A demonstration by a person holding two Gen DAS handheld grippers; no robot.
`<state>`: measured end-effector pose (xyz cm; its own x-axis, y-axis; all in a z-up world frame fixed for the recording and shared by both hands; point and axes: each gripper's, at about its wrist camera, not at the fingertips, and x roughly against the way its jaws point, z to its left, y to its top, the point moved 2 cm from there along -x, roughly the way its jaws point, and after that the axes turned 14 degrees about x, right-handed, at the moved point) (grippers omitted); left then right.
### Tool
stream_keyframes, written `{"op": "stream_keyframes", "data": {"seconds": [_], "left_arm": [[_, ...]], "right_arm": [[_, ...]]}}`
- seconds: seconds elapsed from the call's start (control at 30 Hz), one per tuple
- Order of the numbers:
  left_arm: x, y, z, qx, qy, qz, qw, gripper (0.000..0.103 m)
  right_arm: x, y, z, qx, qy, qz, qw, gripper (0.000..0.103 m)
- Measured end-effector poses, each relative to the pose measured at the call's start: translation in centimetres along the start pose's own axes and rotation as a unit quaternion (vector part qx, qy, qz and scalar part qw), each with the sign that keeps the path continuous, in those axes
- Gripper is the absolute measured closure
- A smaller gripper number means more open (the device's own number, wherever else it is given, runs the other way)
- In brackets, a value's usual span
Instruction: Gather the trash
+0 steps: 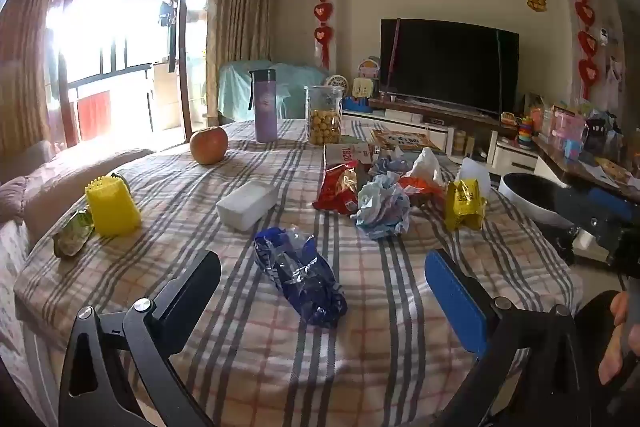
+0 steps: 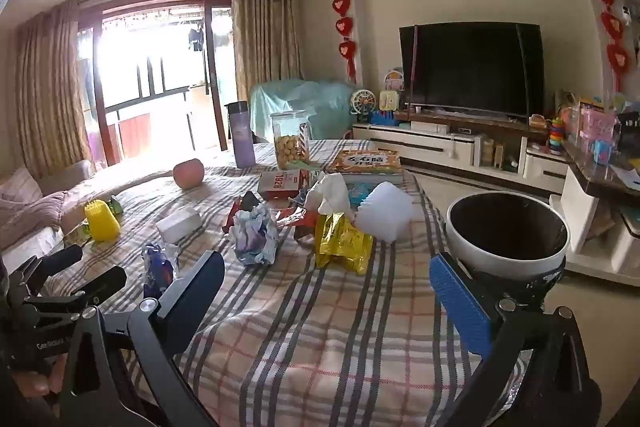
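Blue wrapper [image 1: 300, 275] lies just ahead of left tongs [image 1: 320, 291], long axis along them; both tongs spread, empty; right tongs [image 2: 326, 291] farther; bin [image 2: 507, 231] right.

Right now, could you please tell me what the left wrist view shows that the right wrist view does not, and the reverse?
Only the left wrist view shows the open left tongs framing the crumpled blue plastic wrapper.

Only the right wrist view shows the whole white round bin beside the table, behind the open right tongs.

Both show the plaid tablecloth, yellow foil packet and apple.
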<state>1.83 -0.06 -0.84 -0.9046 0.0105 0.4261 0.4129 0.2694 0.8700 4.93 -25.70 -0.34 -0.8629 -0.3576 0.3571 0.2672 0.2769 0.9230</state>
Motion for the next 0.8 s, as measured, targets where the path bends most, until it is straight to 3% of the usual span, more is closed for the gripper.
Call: {"op": "stream_keyframes", "data": {"seconds": [0.23, 0.8], "left_arm": [[1.3, -0.2, -1.0, -0.024, 0.001, -0.012, 0.9996, 0.001], [1.3, 0.3, -0.3, 0.001, -0.001, -0.013, 0.9999, 0.001]], "right_arm": [[-0.3, -0.4, 0.1, 0.001, 0.003, 0.01, 1.0, 0.0], [0.7, -0.8, -0.7, -0.014, 0.002, 0.0, 1.0, 0.0]]}}
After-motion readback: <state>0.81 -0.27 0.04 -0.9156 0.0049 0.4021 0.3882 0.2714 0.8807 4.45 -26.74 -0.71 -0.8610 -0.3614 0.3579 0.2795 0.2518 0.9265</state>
